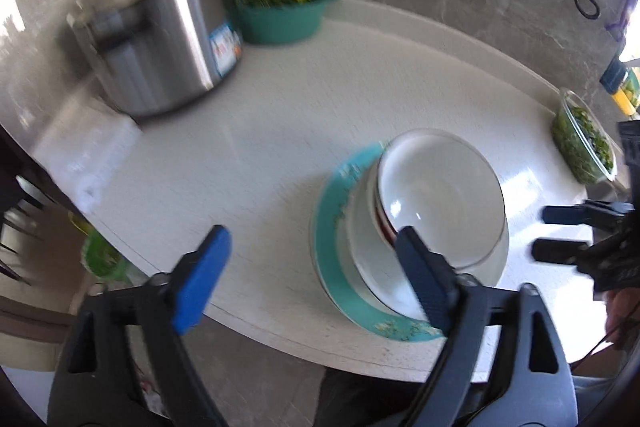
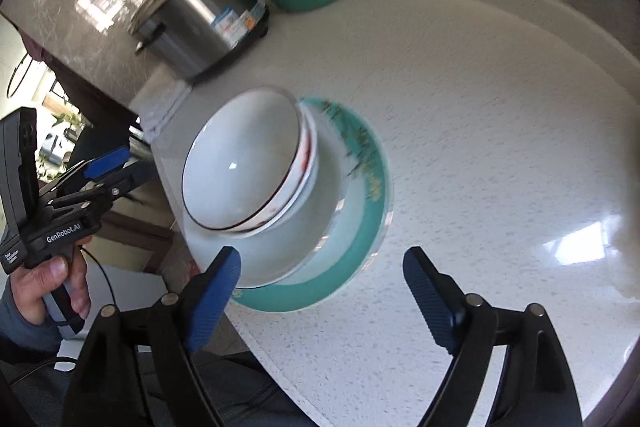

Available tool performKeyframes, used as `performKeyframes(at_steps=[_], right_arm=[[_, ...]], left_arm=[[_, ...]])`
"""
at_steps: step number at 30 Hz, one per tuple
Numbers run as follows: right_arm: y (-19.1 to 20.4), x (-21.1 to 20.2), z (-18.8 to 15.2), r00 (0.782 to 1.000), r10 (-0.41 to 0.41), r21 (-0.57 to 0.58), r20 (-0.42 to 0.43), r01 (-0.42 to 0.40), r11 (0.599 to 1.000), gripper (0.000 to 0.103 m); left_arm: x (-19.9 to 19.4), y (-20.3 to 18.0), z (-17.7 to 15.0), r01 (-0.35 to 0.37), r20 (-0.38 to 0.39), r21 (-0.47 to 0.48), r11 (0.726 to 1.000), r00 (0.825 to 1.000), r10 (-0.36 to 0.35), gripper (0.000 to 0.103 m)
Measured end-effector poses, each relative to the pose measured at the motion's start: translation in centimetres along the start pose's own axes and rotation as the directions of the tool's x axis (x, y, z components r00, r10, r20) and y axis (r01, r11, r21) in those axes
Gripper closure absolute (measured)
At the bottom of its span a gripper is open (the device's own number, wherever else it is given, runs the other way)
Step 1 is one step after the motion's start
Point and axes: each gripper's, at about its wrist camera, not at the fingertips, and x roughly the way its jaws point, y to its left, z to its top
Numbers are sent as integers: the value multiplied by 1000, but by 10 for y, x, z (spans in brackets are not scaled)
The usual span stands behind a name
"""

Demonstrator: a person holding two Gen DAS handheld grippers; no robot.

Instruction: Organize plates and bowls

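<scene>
We hold both grippers with jaws apart, empty. The left gripper (image 1: 308, 275) sits at the bottom of its frame, the right gripper (image 2: 320, 291) likewise. Between them, on the counter (image 2: 500, 107), white bowls (image 2: 244, 163) sit nested on a teal plate (image 2: 360, 239), centre frame. A steel pot (image 1: 160, 43) and green basin (image 1: 280, 11) stand upper left.

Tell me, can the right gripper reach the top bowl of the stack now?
Probably yes. The right gripper is open and empty, the top bowl lies just ahead, and nothing stands between them.
</scene>
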Motion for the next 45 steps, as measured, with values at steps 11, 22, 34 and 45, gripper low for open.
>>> performKeyframes(at_steps=[11, 22, 34, 45], right_arm=[[-30, -56, -15, 967, -198, 348, 162, 132, 928, 0], [32, -49, -20, 905, -378, 610, 196, 189, 770, 0], [51, -63, -23, 861, -483, 656, 163, 271, 704, 0], [56, -64, -25, 853, -502, 671, 144, 289, 683, 0]], left_arm=[[16, -43, 70, -43, 22, 169, 985, 999, 39, 0], [46, -42, 92, 162, -94, 360, 919, 986, -137, 0], [31, -64, 88, 232, -126, 401, 886, 972, -198, 0], [26, -69, 80, 250, -145, 428, 868, 968, -207, 0]])
